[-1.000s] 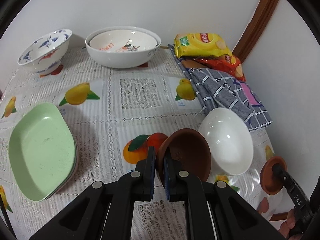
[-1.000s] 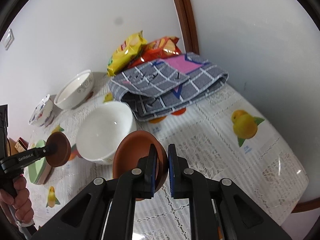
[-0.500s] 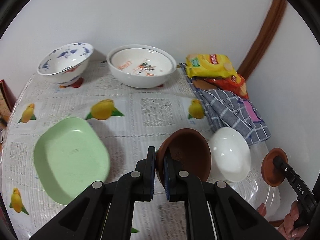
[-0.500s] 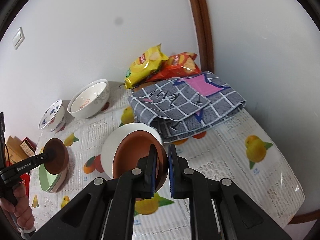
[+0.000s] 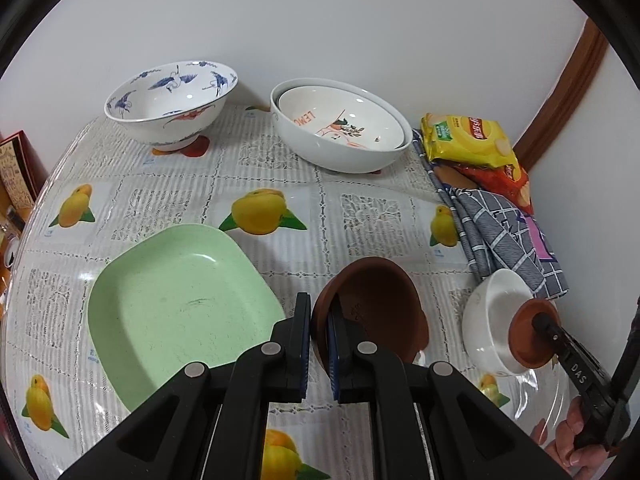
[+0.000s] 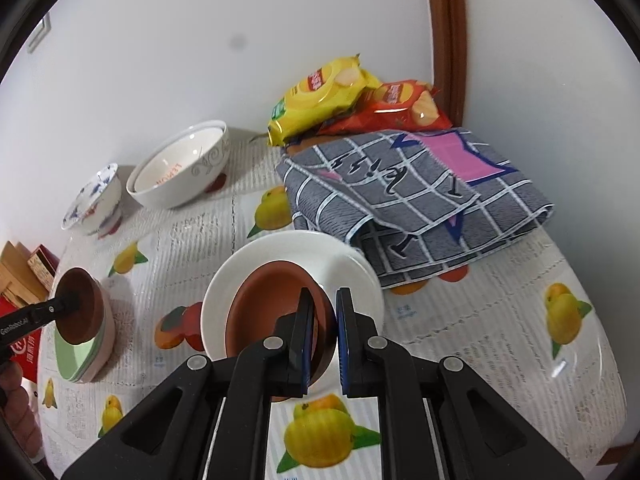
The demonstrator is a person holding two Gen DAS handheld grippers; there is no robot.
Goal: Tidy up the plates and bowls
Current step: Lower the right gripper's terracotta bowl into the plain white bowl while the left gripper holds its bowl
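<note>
My left gripper (image 5: pixel 319 330) is shut on the rim of a brown bowl (image 5: pixel 372 312), held above the table just right of the green plate stack (image 5: pixel 176 308). My right gripper (image 6: pixel 324 330) is shut on the rim of a second brown bowl (image 6: pixel 268 308), held over or inside the white bowl (image 6: pixel 352 276); I cannot tell whether they touch. In the left wrist view the right gripper's brown bowl (image 5: pixel 530 330) overlaps the white bowl (image 5: pixel 486 320). In the right wrist view the left gripper's brown bowl (image 6: pixel 78 312) hangs over the green plates (image 6: pixel 80 356).
A blue-and-white bowl (image 5: pixel 170 100) and a large white bowl with a smaller one nested inside (image 5: pixel 340 128) stand at the back by the wall. Chip bags (image 5: pixel 468 140) and a folded grey checked cloth (image 6: pixel 412 200) fill the back right corner. Boxes (image 6: pixel 24 276) lie off the left edge.
Both grippers rose and pulled back with their brown bowls. The left one moved left, closer to the green plates. The right one's bowl moved over the white bowl.
</note>
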